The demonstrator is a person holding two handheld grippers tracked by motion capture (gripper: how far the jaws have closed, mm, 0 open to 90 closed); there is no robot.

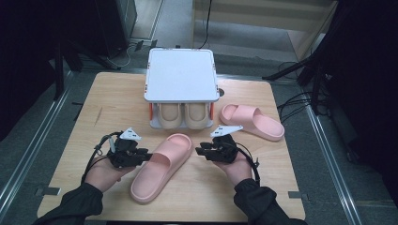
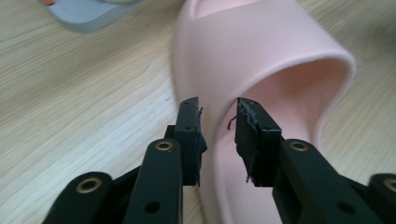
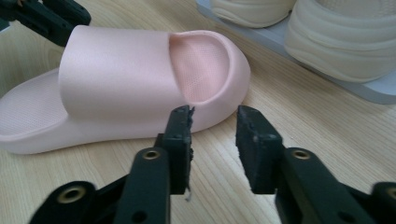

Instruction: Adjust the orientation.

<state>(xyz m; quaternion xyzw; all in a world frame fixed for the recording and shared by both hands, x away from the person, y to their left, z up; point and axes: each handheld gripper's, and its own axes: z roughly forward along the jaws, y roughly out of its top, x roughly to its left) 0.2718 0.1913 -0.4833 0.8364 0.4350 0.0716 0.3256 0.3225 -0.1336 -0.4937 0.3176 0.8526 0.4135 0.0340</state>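
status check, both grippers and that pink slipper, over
Left gripper open, jaws straddling near pink slipper edge. Right gripper open, empty, beside its toe. Nothing in the way.

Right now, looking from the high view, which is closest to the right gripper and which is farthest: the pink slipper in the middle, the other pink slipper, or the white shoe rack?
From the right gripper:
1. Middle pink slipper, just to its left.
2. Other pink slipper, behind it to the right.
3. White shoe rack, farthest back at the table's middle.
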